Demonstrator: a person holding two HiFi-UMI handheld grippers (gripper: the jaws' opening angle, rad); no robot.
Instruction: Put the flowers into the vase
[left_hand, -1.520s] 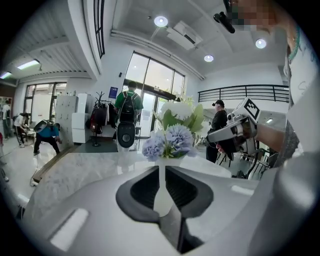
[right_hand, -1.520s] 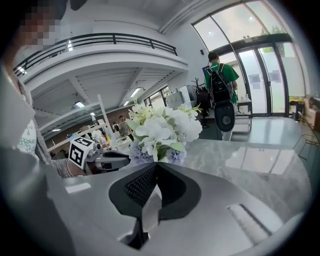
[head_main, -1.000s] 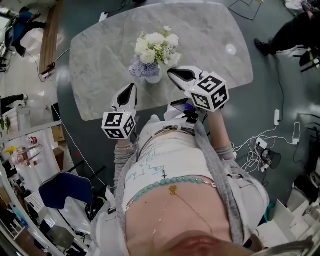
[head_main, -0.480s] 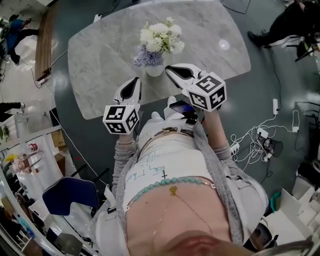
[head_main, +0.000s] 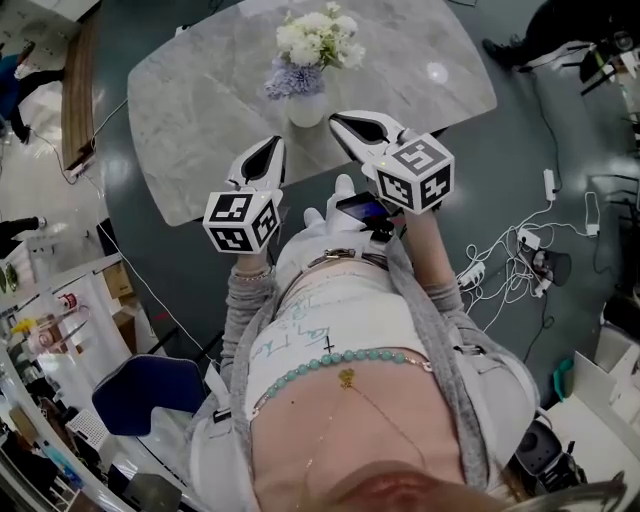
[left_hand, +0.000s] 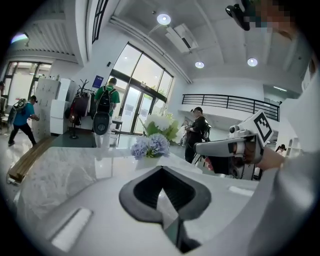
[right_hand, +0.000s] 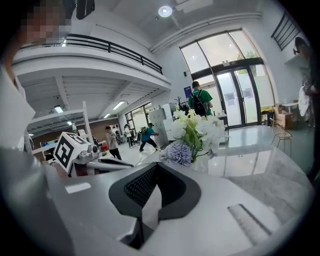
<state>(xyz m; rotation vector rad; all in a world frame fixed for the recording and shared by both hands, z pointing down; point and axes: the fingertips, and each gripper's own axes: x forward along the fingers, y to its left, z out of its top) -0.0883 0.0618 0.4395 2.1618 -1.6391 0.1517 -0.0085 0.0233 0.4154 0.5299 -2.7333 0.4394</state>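
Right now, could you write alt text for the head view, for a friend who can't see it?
A white vase holding white and lilac flowers stands on a grey marble table, seen from above. Nearer the camera, a person holds the left gripper and right gripper by the table's near edge, both shut and empty, pointing toward the vase.

The white vase (head_main: 306, 108) and its flowers (head_main: 315, 45) have slid up the head view together with the marble table (head_main: 200, 90), and the blooms now almost reach the top edge. A second ago the vase stood level with the two gripper tips, between them. Now the left gripper (head_main: 277, 143) and the right gripper (head_main: 337, 120) both end short of it, drawn back towards the person. The left gripper's tip has also come in closer to the right one. The bystander in dark clothes (head_main: 560, 30) has shifted up to the top right corner.
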